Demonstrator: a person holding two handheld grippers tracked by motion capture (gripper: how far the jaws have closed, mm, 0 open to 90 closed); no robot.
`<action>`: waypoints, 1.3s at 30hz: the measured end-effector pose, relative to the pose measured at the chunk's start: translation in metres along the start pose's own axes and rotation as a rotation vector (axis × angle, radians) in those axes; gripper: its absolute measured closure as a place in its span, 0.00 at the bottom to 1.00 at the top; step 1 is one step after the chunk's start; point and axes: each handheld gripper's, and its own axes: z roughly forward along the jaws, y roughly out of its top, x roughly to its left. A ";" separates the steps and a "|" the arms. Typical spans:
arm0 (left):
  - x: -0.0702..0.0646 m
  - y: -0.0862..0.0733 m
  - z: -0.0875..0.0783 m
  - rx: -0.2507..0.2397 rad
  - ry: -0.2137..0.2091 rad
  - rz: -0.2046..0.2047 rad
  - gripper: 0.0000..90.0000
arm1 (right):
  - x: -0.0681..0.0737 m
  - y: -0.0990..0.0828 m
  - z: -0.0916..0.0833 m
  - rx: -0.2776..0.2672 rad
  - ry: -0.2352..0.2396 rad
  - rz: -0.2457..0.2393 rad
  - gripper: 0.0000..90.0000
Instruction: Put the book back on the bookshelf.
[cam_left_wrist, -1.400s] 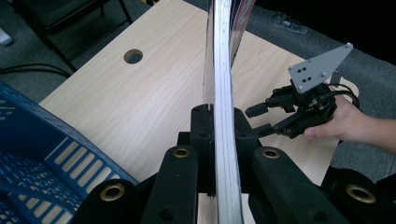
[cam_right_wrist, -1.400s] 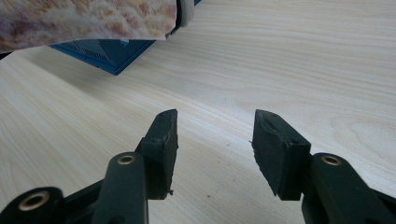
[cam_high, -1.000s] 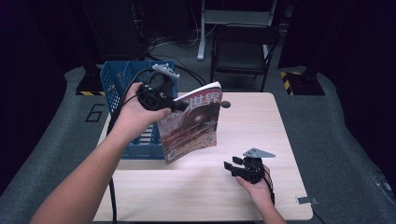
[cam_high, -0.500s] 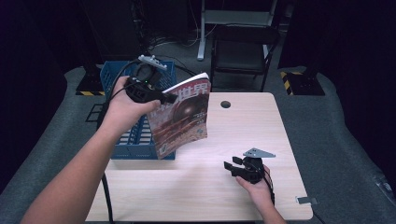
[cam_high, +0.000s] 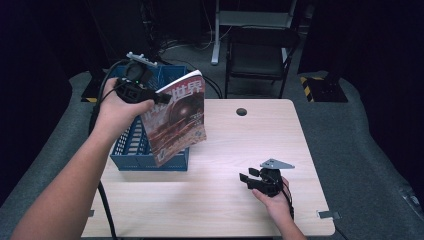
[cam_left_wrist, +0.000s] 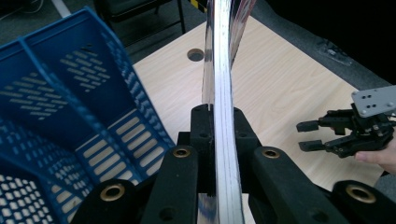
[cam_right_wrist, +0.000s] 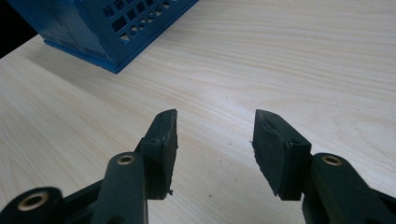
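Since the earlier frame, left gripper (cam_high: 161, 98) has carried the magazine (cam_high: 176, 117) leftward; it is now hanging partly over the blue basket (cam_high: 130, 145). Jaws are clamping tight on the magazine's edge, pages running upright between them, basket just left of the jaws. Right gripper (cam_high: 248, 178) is resting low over the table (cam_high: 220, 150), unmoved, jaws standing partly apart with nothing between them, well apart from the magazine.
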 end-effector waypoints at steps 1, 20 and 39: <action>0.002 -0.001 -0.001 0.000 0.004 -0.007 0.93 | 0.000 0.000 0.000 0.000 0.000 0.000 0.55; 0.036 -0.031 -0.029 -0.025 0.094 -0.099 0.93 | -0.001 0.001 0.002 0.000 0.003 -0.002 0.55; 0.067 -0.062 -0.061 -0.029 0.171 -0.200 0.93 | -0.001 0.001 0.002 0.006 0.005 0.007 0.55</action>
